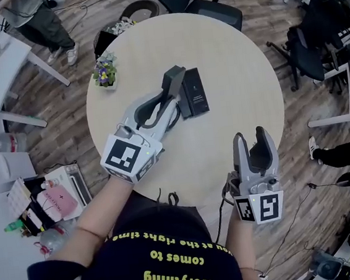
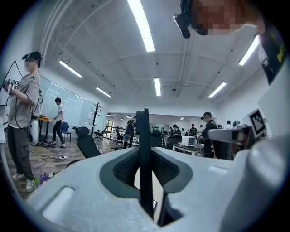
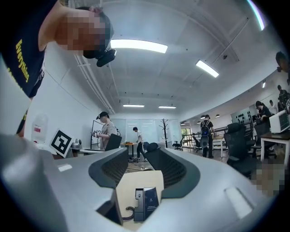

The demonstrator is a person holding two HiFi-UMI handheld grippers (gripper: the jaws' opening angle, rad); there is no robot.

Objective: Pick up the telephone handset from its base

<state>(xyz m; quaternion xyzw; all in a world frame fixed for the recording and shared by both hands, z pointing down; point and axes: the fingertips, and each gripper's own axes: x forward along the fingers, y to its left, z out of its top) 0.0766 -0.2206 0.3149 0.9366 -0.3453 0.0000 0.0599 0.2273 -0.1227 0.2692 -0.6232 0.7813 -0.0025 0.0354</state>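
Observation:
On the round table [image 1: 242,67] lies the black telephone base [image 1: 194,94], its cradle side empty. Left of it, my left gripper [image 1: 166,106] is shut on the dark handset [image 1: 173,79], which stands up out of the jaws above the table. The left gripper view shows the handset [image 2: 144,136] edge-on as a thin dark slab, clamped between both pads of my left gripper [image 2: 146,158]. My right gripper [image 1: 254,139] hangs open and empty near the table's front edge. Between the jaws of my right gripper [image 3: 136,170] the base [image 3: 147,201] shows, with a coiled cord [image 3: 128,210] beside it.
A small pot of flowers [image 1: 104,70] stands at the table's left rim. Office chairs [image 1: 210,5] ring the far side. People stand by desks to the left [image 3: 105,131] and further back. Boxes and bottles [image 1: 51,202] lie on the floor at lower left.

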